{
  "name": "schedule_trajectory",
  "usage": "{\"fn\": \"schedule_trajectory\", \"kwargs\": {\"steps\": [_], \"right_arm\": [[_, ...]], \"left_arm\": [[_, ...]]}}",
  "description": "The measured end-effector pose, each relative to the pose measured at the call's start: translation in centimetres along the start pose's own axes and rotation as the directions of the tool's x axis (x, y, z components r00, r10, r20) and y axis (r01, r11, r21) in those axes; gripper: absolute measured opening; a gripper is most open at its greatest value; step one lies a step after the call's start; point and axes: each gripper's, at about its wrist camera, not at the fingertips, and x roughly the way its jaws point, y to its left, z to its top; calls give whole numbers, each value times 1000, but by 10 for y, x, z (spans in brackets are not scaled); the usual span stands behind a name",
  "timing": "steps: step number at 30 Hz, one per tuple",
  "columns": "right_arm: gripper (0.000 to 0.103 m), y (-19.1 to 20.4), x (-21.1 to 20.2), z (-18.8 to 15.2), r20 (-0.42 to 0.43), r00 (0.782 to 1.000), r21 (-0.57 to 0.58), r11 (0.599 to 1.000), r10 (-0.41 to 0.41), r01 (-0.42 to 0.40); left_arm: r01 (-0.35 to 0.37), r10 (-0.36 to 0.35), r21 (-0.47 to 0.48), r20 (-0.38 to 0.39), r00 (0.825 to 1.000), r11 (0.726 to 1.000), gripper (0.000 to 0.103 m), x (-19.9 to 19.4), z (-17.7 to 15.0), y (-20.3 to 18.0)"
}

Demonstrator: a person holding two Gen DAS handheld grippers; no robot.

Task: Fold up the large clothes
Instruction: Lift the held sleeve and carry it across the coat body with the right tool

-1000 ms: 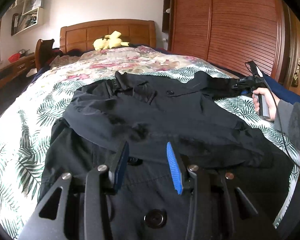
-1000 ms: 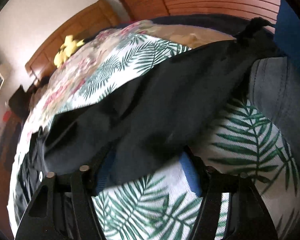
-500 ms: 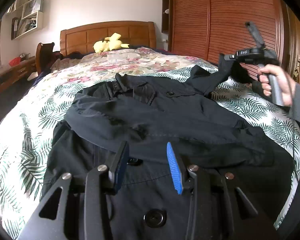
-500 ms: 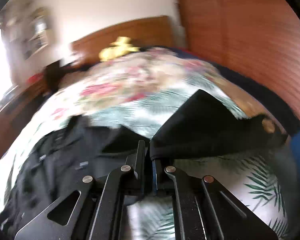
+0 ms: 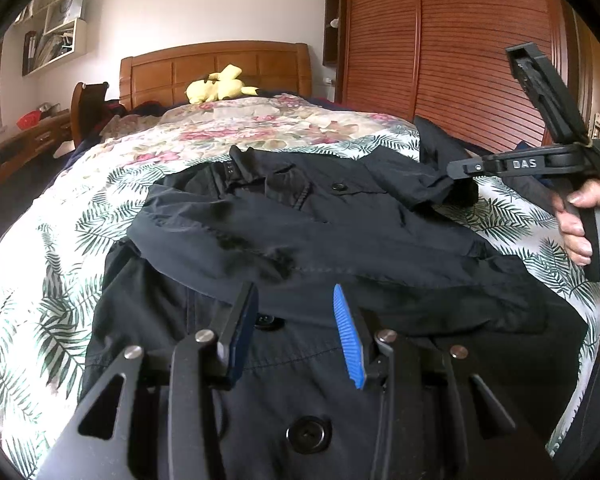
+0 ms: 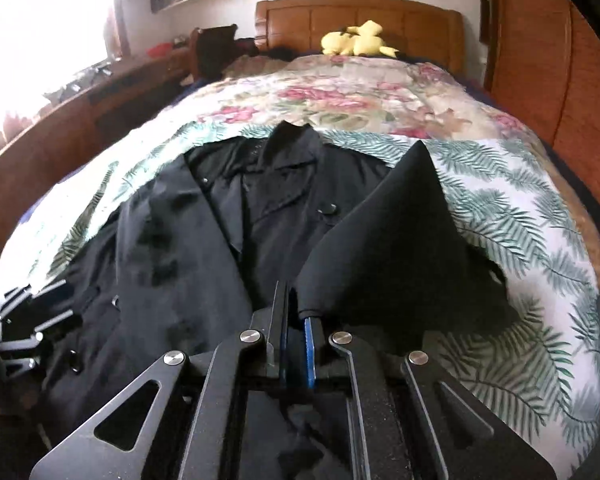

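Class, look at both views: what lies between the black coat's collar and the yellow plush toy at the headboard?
Only bedspread, leafy then floral, between collar and plush toy; both views show it.

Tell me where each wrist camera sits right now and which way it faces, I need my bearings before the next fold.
Left wrist: low over the coat's hem, facing up the bed to the headboard; its own left gripper open, plus the right gripper and hand at right.
Right wrist: raised on the bed's right side, facing the headboard; its own right gripper shut on the sleeve; the left gripper sits at the left edge.
Shared: coat, floral bedspread, yellow plush, headboard.
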Motion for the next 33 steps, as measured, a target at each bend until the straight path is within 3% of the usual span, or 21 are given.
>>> {"fn": "schedule_trajectory", "kwargs": {"steps": [3, 5, 11, 18, 21, 26, 33], "right_arm": [[20, 5, -9, -2, -5, 999, -37, 998, -47, 46], [47, 6, -18, -6, 9, 997, -72, 995, -70, 71], [55, -21, -26, -7, 37, 988, -64, 987, -147, 149], [56, -108, 8, -7, -30, 957, 72, 954, -289, 291], [56, -144, 33, -11, -98, 956, 143, 947, -277, 289], [56, -169, 63, -19, -168, 957, 223, 936, -237, 271], [57, -165, 80, -31, -217, 951, 219, 938, -220, 268]], "left_arm": [[1, -1, 1, -1, 1000, 1000, 38, 0, 0, 0], [0, 0, 1, 0, 1000, 1000, 38, 0, 0, 0], [2, -2, 4, -2, 1000, 1000, 38, 0, 0, -1], [2, -2, 4, -4, 1000, 1000, 38, 0, -1, -2], [2, -2, 6, -3, 1000, 1000, 38, 0, -1, -2], [4, -4, 5, -5, 1000, 1000, 38, 1, -1, -3], [7, -7, 5, -6, 1000, 1000, 38, 0, -3, -3]]}}
